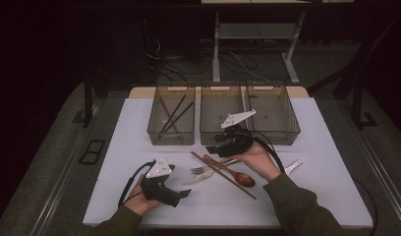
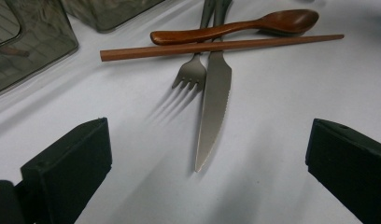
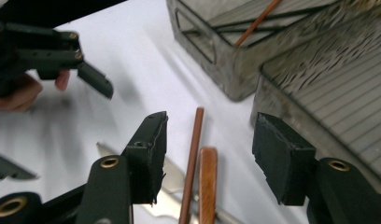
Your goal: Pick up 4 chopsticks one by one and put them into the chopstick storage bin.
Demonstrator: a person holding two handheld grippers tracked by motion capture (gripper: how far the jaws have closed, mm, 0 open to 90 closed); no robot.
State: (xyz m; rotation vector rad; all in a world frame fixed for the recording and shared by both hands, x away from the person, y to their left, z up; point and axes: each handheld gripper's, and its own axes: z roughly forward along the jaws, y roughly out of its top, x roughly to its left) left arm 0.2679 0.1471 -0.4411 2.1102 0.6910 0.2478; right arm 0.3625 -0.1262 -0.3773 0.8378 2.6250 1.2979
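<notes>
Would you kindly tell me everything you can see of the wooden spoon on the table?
The wooden spoon looks like reddish-brown, glossy wood, with an oval bowl and a gently curved handle. It lies flat on the white table, in front of the bins, over the fork and knife, right beside the loose chopstick. In the right gripper view its handle end lies beneath the open right gripper, between the fingers, untouched by them.

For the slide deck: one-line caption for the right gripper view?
Open right gripper poised over a wooden spoon handle and chopstick, beside the smoked bins.
</notes>
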